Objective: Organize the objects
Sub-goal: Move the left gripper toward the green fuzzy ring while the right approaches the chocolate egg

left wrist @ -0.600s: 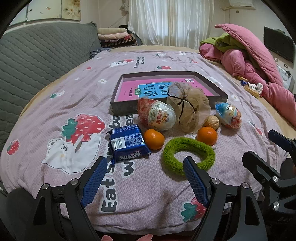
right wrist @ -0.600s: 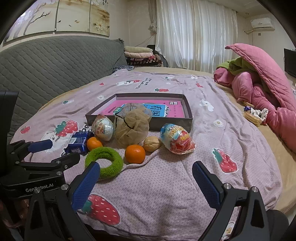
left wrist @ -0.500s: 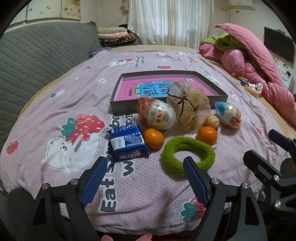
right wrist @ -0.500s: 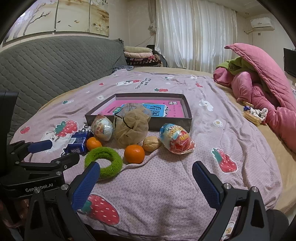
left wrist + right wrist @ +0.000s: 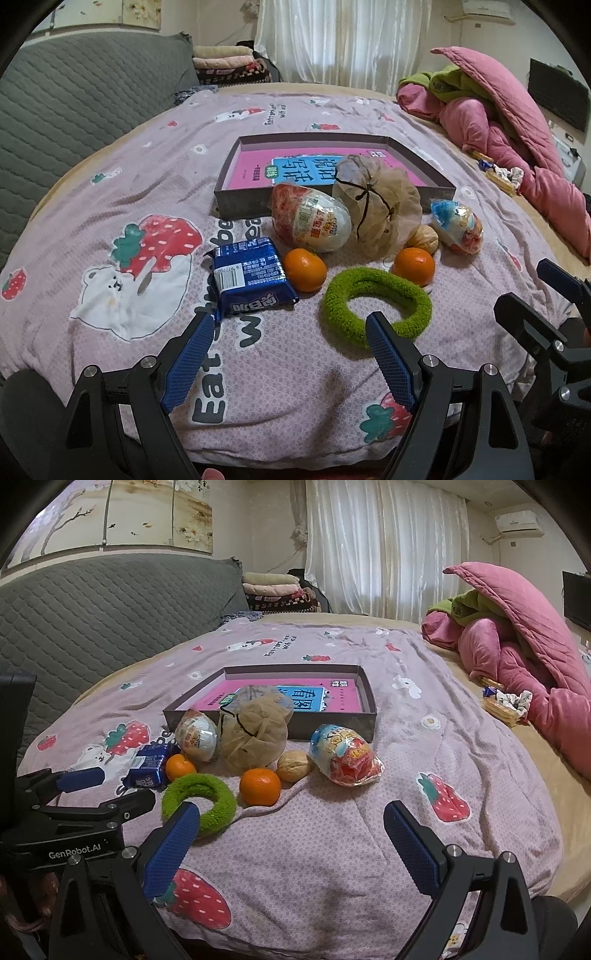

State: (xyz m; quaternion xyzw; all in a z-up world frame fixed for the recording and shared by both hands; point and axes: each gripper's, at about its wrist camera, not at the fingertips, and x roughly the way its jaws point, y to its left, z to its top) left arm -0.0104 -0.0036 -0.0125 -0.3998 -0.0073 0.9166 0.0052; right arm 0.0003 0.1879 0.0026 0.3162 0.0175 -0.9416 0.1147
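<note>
Loose items lie on the bed in front of a shallow dark box [image 5: 240, 205] [image 5: 332, 725] that holds a pink book [image 5: 255, 168]. They are a blue snack packet [image 5: 251, 278], two oranges [image 5: 304, 269] [image 5: 413, 266], a green fuzzy ring [image 5: 375, 306] [image 5: 201, 801], two wrapped toy eggs [image 5: 314, 221] [image 5: 458, 225], a mesh pouch [image 5: 376, 206] and a walnut [image 5: 423, 238]. My left gripper [image 5: 288, 325] is open and empty, just short of the packet and ring. My right gripper [image 5: 291, 814] is open and empty near the bed's front edge.
A grey quilted headboard [image 5: 74, 99] runs along the left. A pile of pink and green bedding [image 5: 517, 635] lies at the right, with small wrappers [image 5: 504, 703] beside it. Folded blankets [image 5: 277, 589] are stacked at the back by the curtain.
</note>
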